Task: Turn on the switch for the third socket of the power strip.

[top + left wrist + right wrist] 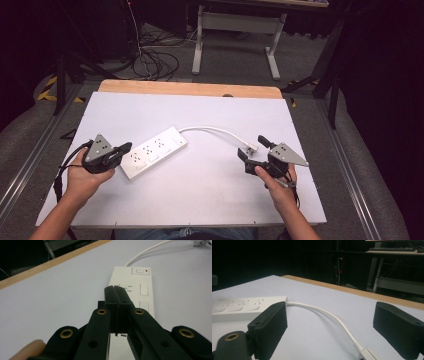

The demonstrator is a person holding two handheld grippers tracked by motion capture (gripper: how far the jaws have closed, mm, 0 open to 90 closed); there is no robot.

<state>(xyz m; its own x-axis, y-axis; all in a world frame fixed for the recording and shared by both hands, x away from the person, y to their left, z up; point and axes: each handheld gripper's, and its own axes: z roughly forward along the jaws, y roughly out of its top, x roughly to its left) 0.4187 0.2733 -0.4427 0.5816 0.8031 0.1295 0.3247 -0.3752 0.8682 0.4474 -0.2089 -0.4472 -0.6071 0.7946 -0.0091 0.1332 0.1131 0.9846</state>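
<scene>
Power strip: lay mid-worktop, slantwise.
Left tool: jaws closed, empty, over strip's near end.
Right tool: jaws wide apart, straddling the plug, right of strip.

Both grippers, left gripper and right gripper, are showing black bodies, grey three-cornered top plates, brass-ringed screw holes, ribbed black fingers, trailing black cables; forearms are wearing no sleeves.
</scene>
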